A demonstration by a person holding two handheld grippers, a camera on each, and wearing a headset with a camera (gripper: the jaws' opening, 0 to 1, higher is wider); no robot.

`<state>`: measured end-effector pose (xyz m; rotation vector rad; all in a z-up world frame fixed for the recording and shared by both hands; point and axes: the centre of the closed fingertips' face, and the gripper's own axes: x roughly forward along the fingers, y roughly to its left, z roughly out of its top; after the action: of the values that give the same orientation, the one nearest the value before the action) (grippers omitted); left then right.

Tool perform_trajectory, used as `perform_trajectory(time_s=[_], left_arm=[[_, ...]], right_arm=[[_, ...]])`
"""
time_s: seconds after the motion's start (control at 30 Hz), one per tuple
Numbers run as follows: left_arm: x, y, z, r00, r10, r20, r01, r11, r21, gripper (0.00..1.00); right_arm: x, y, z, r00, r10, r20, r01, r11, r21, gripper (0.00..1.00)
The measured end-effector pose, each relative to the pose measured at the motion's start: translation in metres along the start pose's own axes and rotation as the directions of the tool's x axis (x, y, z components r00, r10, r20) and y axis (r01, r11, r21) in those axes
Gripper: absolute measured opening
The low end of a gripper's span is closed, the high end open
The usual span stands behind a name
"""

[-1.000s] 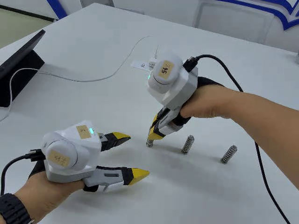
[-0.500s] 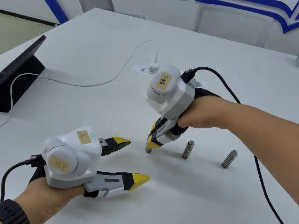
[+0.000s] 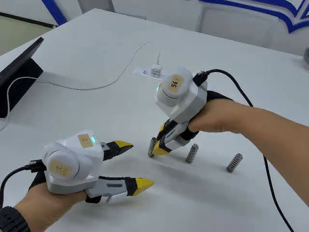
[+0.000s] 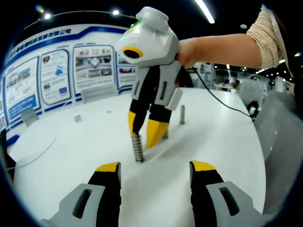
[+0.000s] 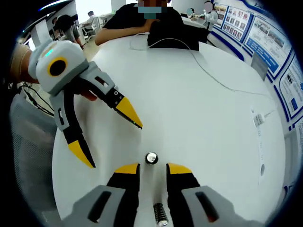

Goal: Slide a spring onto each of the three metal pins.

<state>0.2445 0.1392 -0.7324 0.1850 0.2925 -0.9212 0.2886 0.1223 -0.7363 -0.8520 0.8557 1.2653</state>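
Over the white table (image 3: 96,58), left claw (image 3: 141,163) gapes wide, right claw (image 5: 152,169) slightly apart beside a spring (image 3: 152,147).

White table (image 3: 96,43) with three small springs (image 3: 192,153) on it.
The springs stand up in a row, a bit apart from each other. A thin white cable (image 3: 111,83) lies across the table and ends by a small white tag (image 3: 144,72). A black screen (image 3: 19,72) stands at the left edge.

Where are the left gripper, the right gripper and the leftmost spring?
left gripper (image 3: 134,163), head view, midway between its yellow fingertips.
right gripper (image 3: 158,150), head view, midway between its fingertips.
leftmost spring (image 3: 152,147), head view, middle of its coil.
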Motion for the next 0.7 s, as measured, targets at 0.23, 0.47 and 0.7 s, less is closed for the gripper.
perform_trajectory(time_s=[0.23, 0.47, 0.7], left_arm=[[0.001, 0.001, 0.002, 1.0000, -0.002, -0.001, 0.002, 1.000, 0.002, 0.60], [0.004, 0.002, 0.004, 1.0000, -0.003, 0.003, 0.003, 1.000, -0.005, 0.61], [0.007, 0.000, 0.005, 0.9999, -0.010, 0.002, 0.010, 1.000, -0.004, 0.61]], right_arm=[[-0.016, -0.005, -0.011, 0.9988, -0.040, 0.030, 0.039, 0.999, 0.031, 0.28], [-0.035, -0.007, -0.026, 0.9948, -0.084, 0.058, 0.080, 0.994, 0.070, 0.32], [-0.048, -0.009, -0.041, 0.9898, -0.118, 0.080, 0.109, 0.987, 0.118, 0.37]])
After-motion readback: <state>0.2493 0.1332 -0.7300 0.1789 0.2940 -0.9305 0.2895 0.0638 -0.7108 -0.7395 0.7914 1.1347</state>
